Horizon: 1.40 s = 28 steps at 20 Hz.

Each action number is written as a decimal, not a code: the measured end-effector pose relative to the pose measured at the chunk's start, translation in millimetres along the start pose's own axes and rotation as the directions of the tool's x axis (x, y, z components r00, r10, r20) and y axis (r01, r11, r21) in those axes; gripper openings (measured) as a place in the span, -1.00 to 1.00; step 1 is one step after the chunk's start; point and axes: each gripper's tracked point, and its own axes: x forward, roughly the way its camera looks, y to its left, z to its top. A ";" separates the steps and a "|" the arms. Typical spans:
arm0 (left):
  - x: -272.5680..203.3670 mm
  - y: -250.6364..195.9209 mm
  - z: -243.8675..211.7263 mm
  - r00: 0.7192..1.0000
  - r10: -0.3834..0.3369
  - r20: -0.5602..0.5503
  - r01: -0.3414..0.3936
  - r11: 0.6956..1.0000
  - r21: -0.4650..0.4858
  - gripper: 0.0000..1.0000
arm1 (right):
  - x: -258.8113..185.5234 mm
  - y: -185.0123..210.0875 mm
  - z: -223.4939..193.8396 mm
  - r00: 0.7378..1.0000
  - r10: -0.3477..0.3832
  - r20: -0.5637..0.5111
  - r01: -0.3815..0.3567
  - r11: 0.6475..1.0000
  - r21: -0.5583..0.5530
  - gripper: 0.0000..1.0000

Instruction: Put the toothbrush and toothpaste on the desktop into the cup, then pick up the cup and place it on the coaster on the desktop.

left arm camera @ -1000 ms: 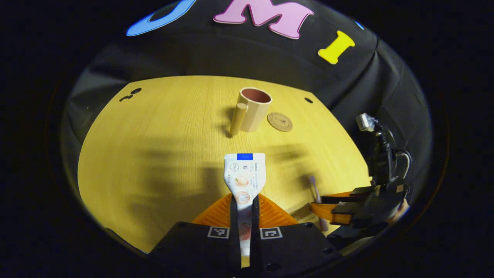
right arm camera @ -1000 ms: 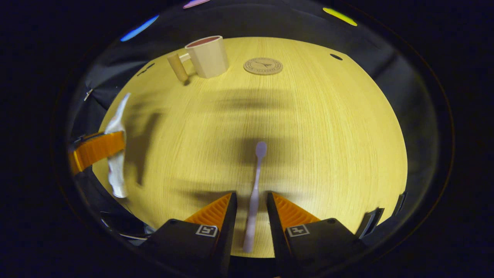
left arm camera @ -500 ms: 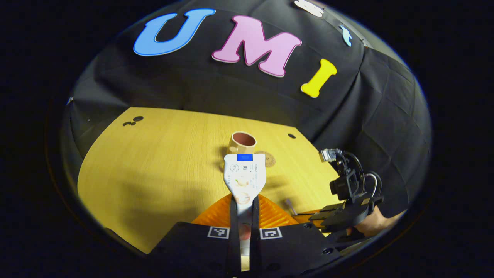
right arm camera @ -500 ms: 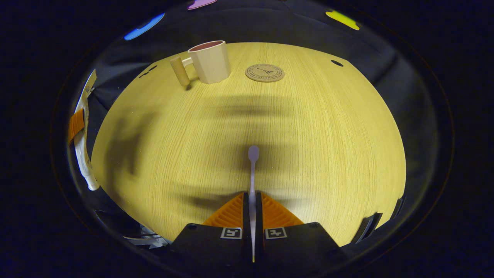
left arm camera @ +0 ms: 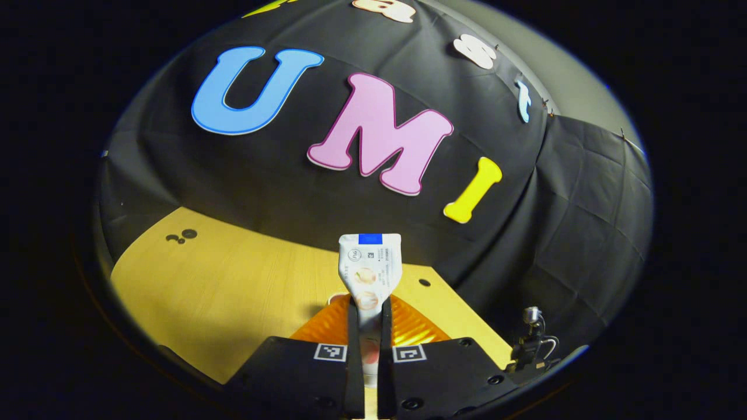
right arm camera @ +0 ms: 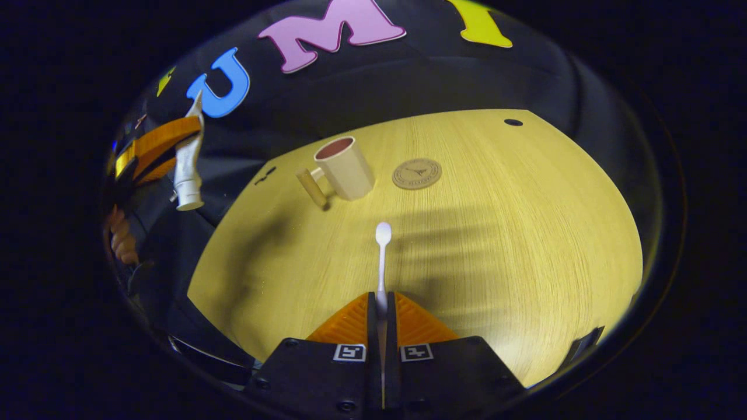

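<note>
While both tools hang off the desk, we log this:
left gripper (left arm camera: 367, 309): clenched on the toothpaste (left arm camera: 369, 265), flat crimped end up and forward; in the right gripper view the tube (right arm camera: 188, 166) hangs cap-down, high at far left.
right gripper (right arm camera: 380, 303): clenched on the toothbrush (right arm camera: 382, 256) handle, head pointing ahead toward the cup.
change, left: a second ago our left gripper view looked down on cup and coaster; now it is tipped up at the booth wall, with just a sliver of cup rim (left arm camera: 337, 297) behind the fingers.
change, right: a second ago the jaws stood apart around the brush lying on the desk; half a second ago they closed; now the brush looks lifted clear.
cup (right arm camera: 344, 167): upright on the desktop (right arm camera: 496, 233), mouth open, handle to its left, nothing in it that we can see.
coaster (right arm camera: 416, 174): just beside the cup, to its right, bare.
meaning: both picks look done; next is carry and drop-in.
risk: the cup mouth is narrow, so we think one item at a time.
</note>
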 end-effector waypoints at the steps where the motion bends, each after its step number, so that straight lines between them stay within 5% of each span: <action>1: 12.8 -0.4 6.8 1.000 0.001 0.017 -0.001 1.000 0.008 -0.72 | -5.8 1.5 9.2 1.000 0.019 0.019 -0.019 1.000 0.007 -0.87; 9: 107.8 -7.8 26.4 0.996 -0.006 0.088 0.001 0.998 0.061 -0.72 | -38.6 -15.9 55.5 0.992 0.082 0.095 -0.089 0.994 0.070 -0.87; 15: 163.7 16.1 5.1 0.995 0.053 0.082 -0.059 0.995 0.075 -0.72 | -44.2 -38.4 68.7 0.992 0.076 0.101 -0.085 0.992 0.088 -0.87; 28: 195.4 48.4 -67.9 0.991 0.118 -0.062 -0.106 0.979 0.174 -0.60 | -40.8 -58.1 86.4 0.988 0.050 0.147 -0.070 0.989 0.130 -0.87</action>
